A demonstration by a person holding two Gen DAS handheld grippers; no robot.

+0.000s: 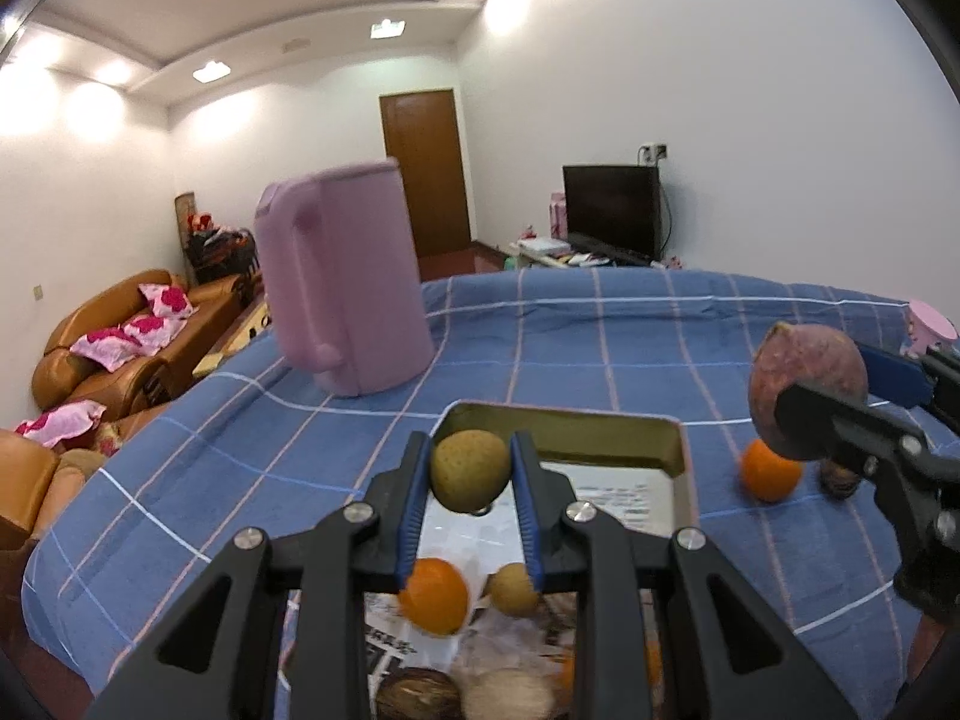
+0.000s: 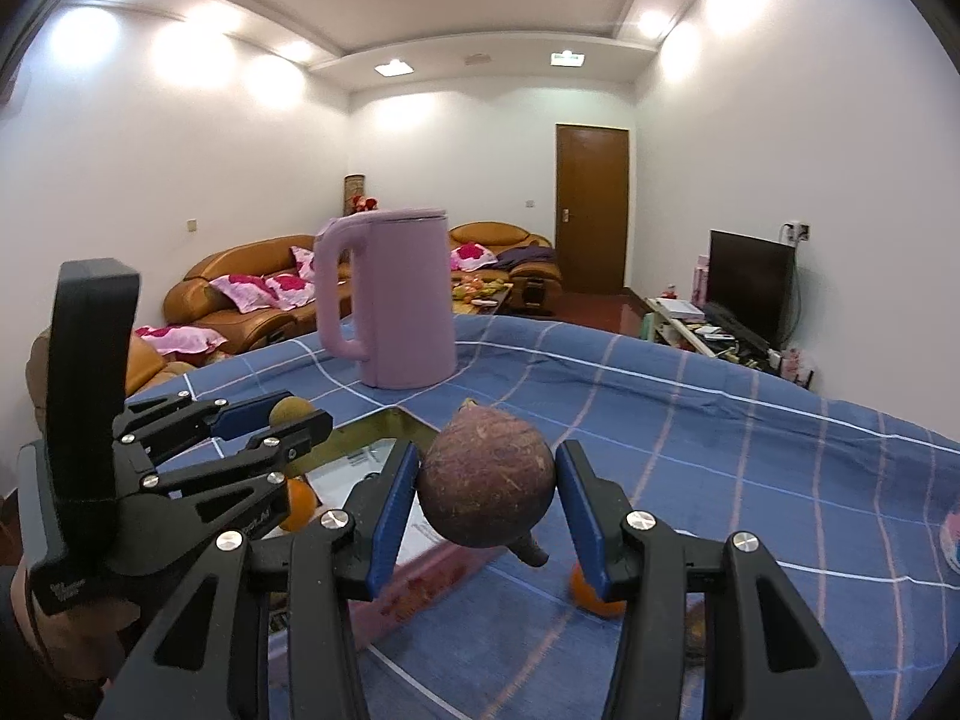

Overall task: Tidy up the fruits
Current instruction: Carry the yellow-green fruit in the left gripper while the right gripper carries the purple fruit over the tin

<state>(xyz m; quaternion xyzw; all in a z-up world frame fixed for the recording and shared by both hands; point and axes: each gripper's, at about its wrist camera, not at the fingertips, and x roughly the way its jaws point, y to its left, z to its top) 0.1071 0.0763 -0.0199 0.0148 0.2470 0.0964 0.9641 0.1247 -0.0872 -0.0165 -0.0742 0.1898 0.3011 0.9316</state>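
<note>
My left gripper (image 1: 471,445) is shut on a small tan-green fruit (image 1: 470,474) and holds it in the air above a shiny metal tray (image 1: 558,415). Inside the tray lie an orange (image 1: 433,596), a small tan fruit (image 1: 512,590) and two more fruits at the bottom edge. To the right, my right gripper (image 1: 834,387) is shut on a round purple-brown fruit (image 1: 807,372). In the right wrist view that gripper (image 2: 489,456) holds the purple fruit (image 2: 486,480) just right of the tray (image 2: 384,420). The left gripper (image 2: 294,414) shows at the left.
A pink kettle (image 1: 345,282) stands on the blue checked cloth (image 1: 600,348) behind the tray. Another orange (image 1: 770,471) and a brown fruit (image 1: 837,477) lie on the cloth right of the tray. A pink cup (image 1: 930,324) sits at the far right. Sofas and a television stand beyond the table.
</note>
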